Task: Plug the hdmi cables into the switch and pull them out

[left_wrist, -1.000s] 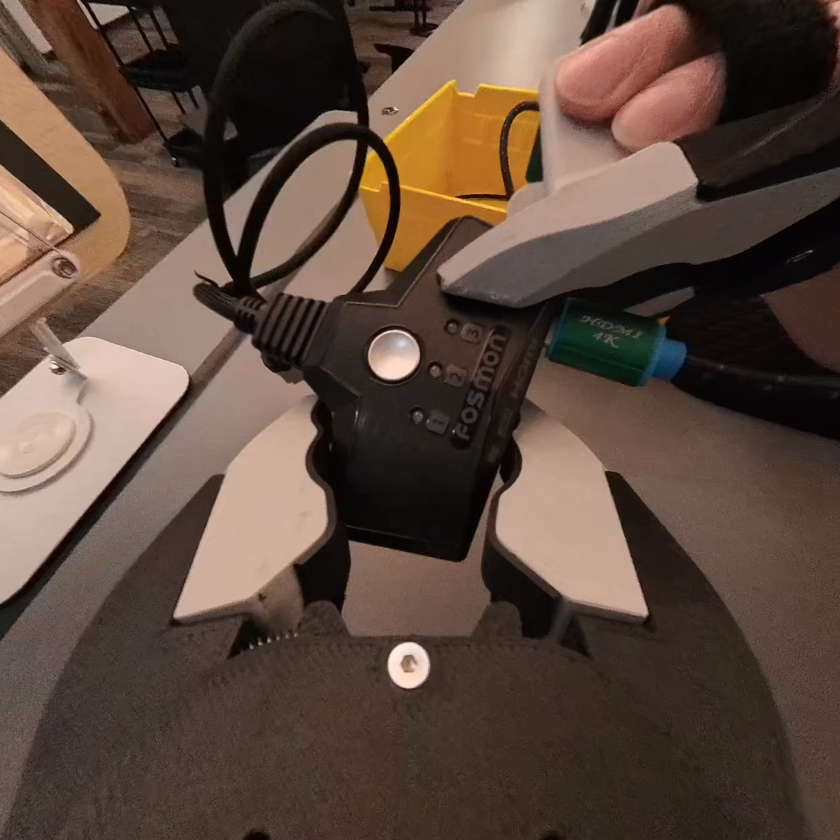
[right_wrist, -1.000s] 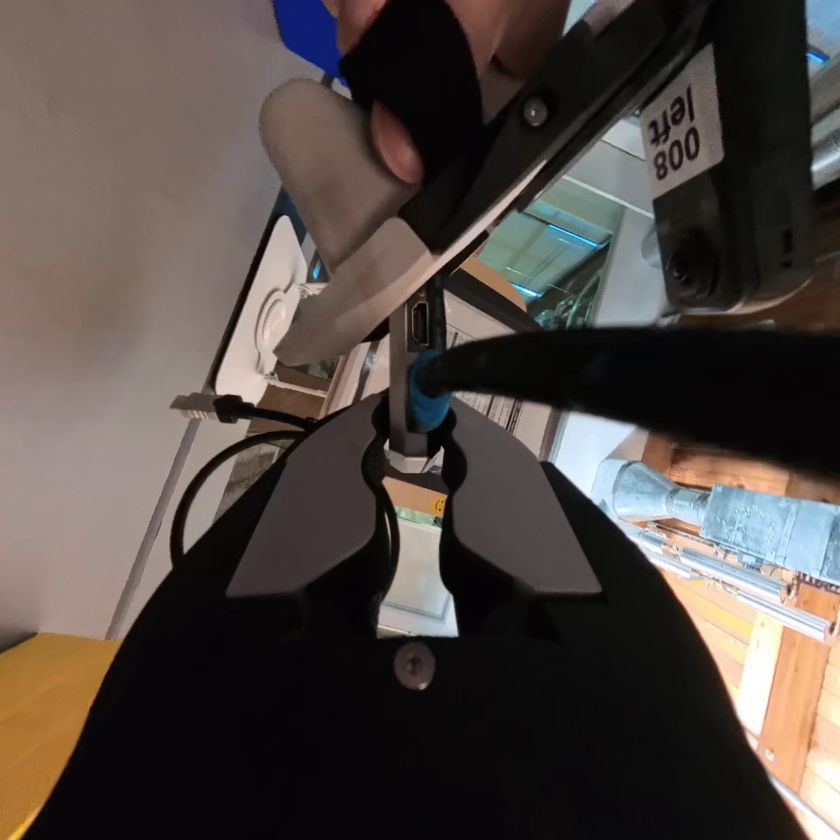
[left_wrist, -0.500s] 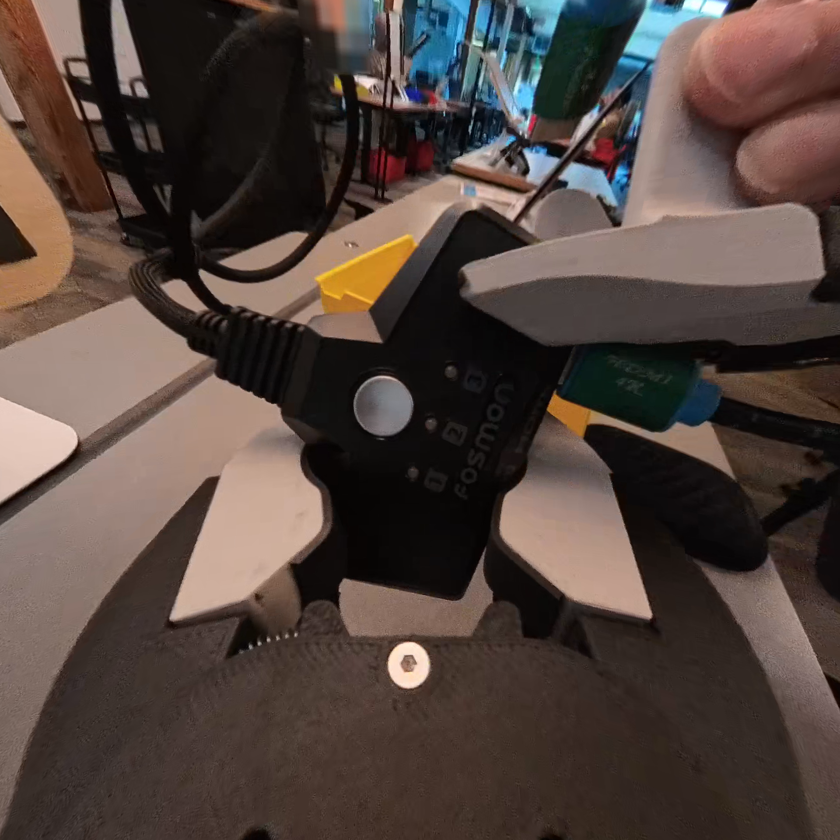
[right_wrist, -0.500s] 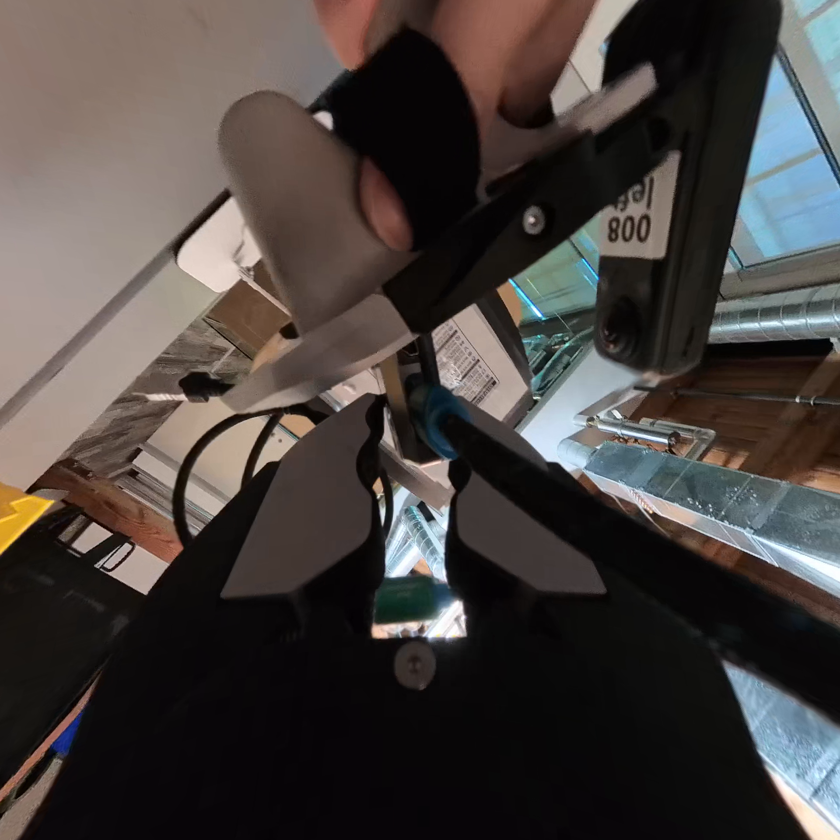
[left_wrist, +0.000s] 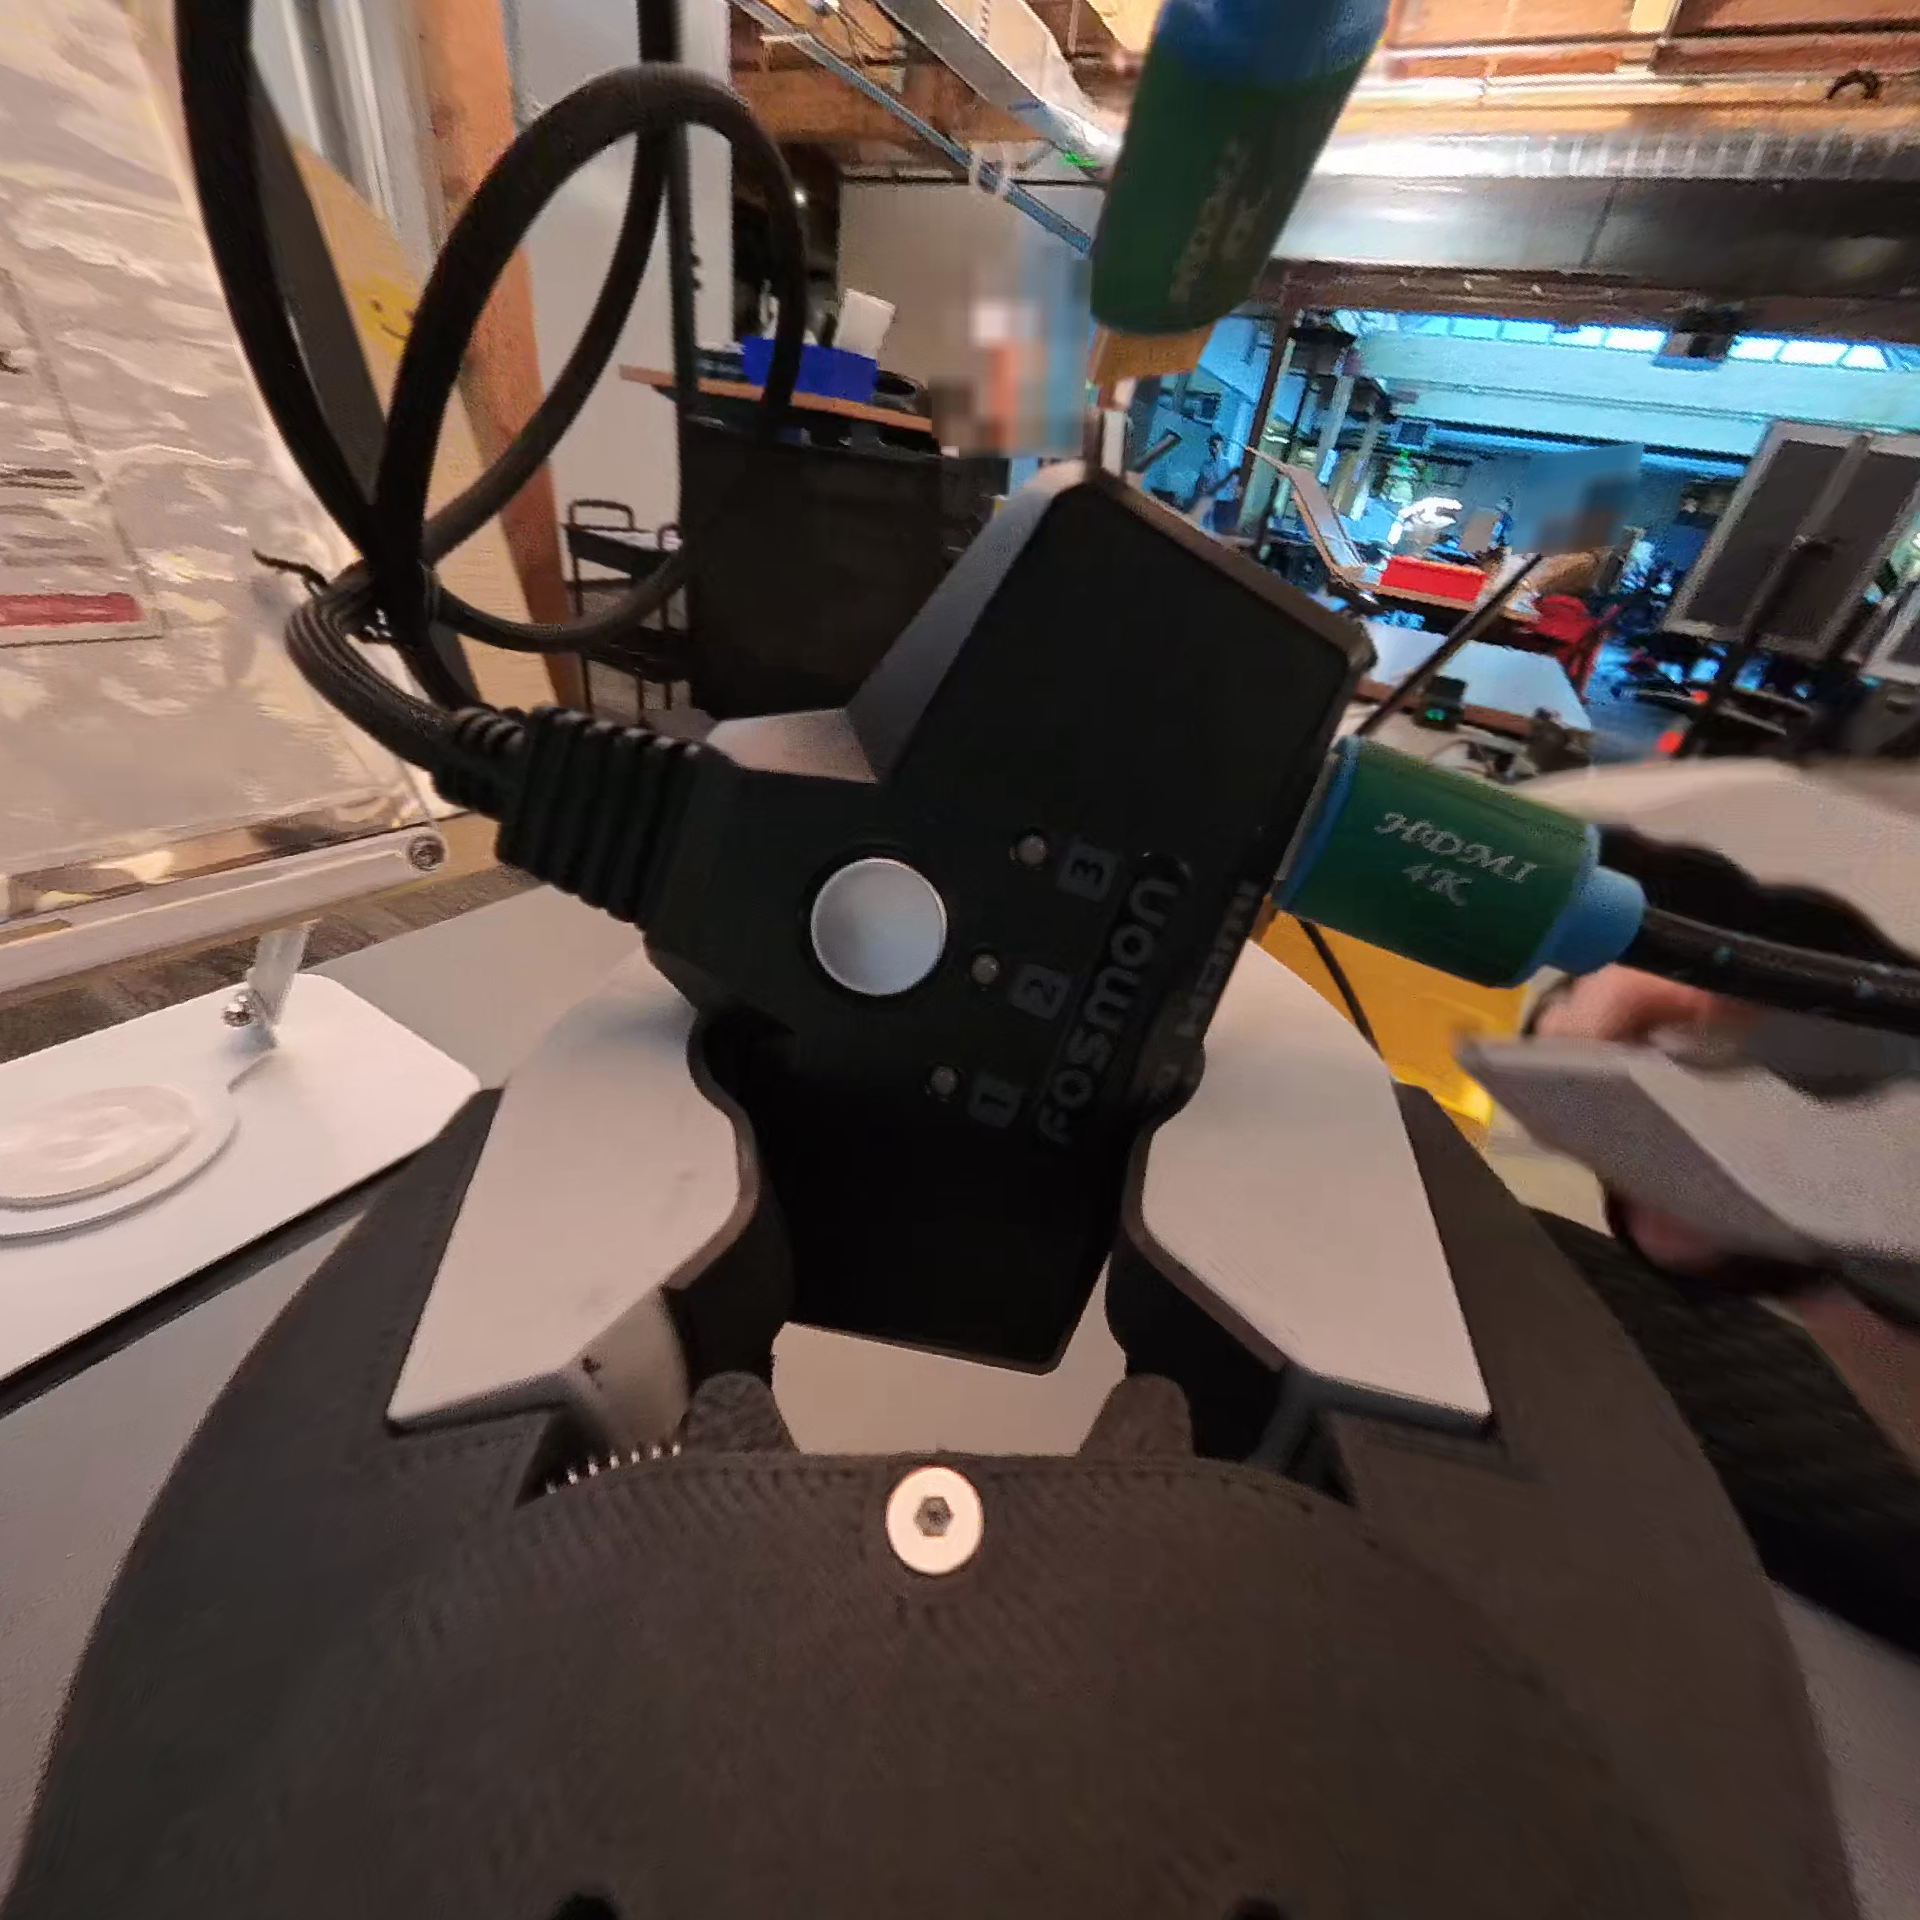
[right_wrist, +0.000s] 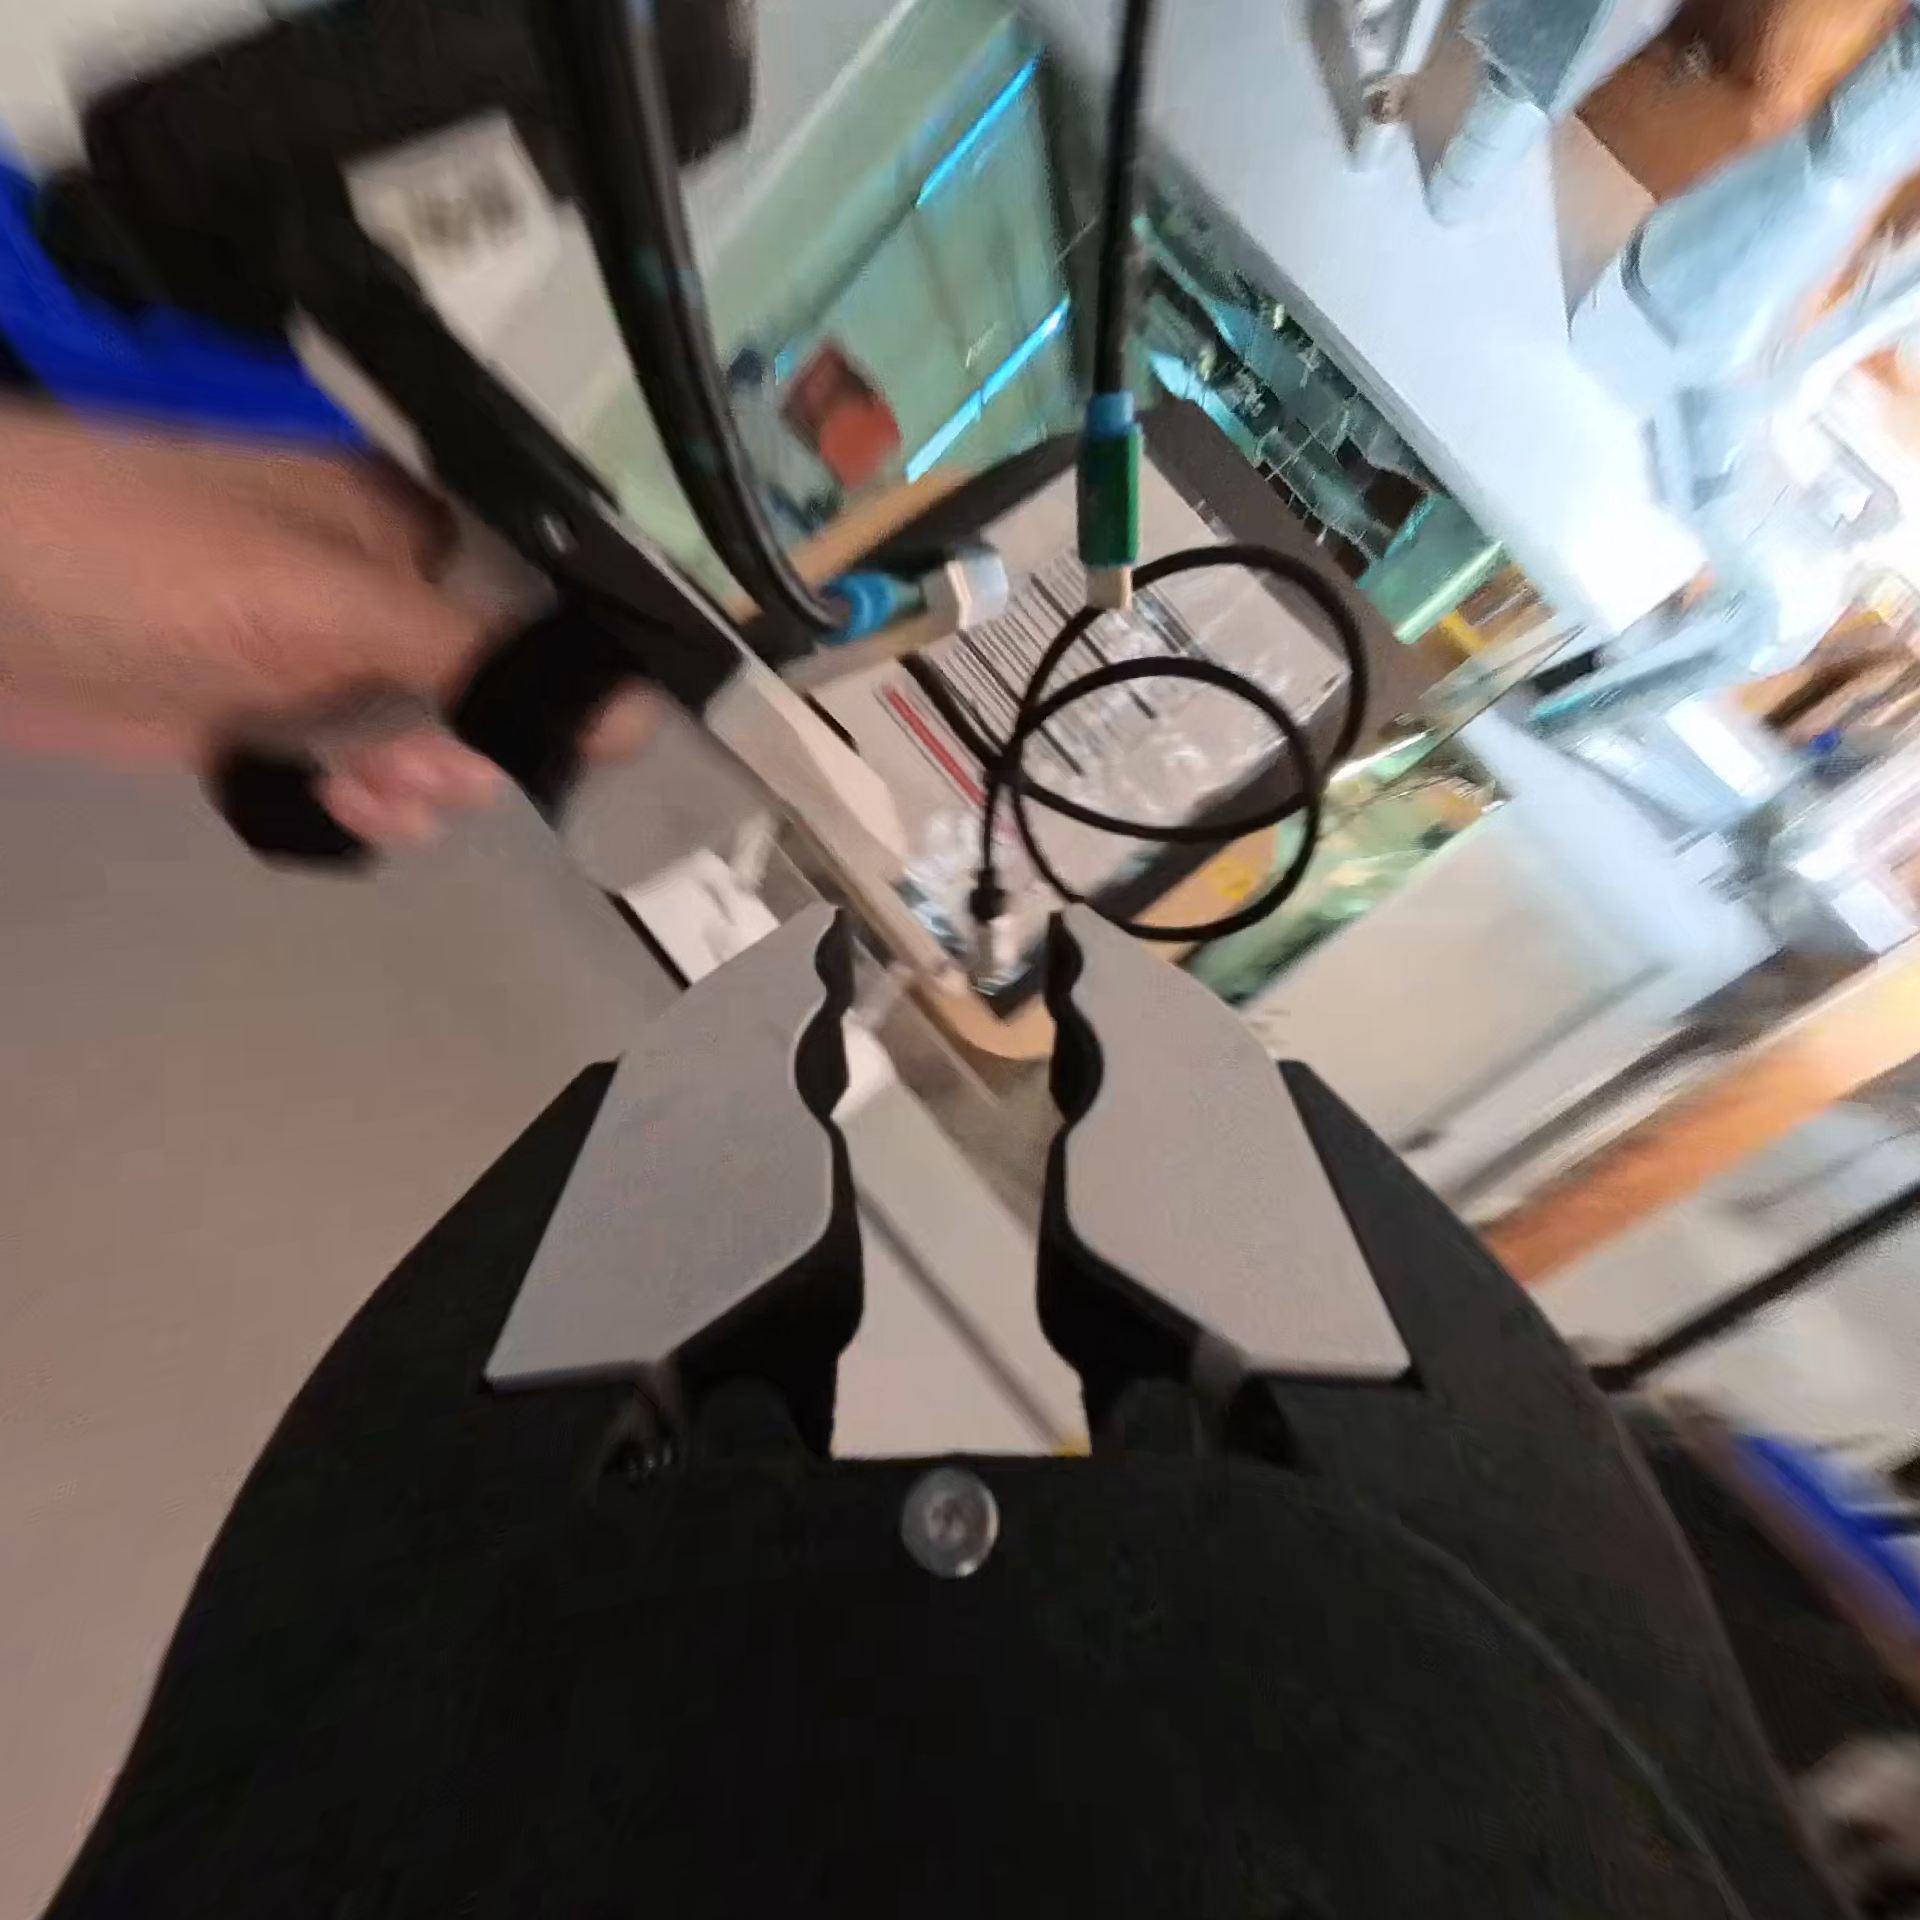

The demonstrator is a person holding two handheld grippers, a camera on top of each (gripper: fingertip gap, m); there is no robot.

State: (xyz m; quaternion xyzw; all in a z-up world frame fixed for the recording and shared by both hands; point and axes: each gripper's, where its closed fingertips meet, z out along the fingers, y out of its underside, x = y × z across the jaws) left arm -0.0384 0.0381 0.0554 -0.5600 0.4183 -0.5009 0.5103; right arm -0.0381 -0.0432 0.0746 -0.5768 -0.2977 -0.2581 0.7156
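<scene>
At the bottom centre of the left wrist view, the left gripper point(left_wrist: 940, 1101) has its two grey fingers clamped on the lower body of the black switch point(left_wrist: 1023, 914), which is held up off the grey table point(left_wrist: 94, 1475). A green HDMI plug point(left_wrist: 1439, 868) with a blue collar sits in the switch's right side at mid-right of the frame, its black cable running off right. Just right of it, blurred, is the right gripper point(left_wrist: 1704, 997); in its own view the right gripper point(right_wrist: 945, 940) has its fingers apart with nothing between them. A second green HDMI plug point(left_wrist: 1210, 177) hangs free at the top centre. The switch's own black lead point(left_wrist: 416, 468) loops at upper left. A white stand base point(left_wrist: 260, 1122) lies on the table at left.
</scene>
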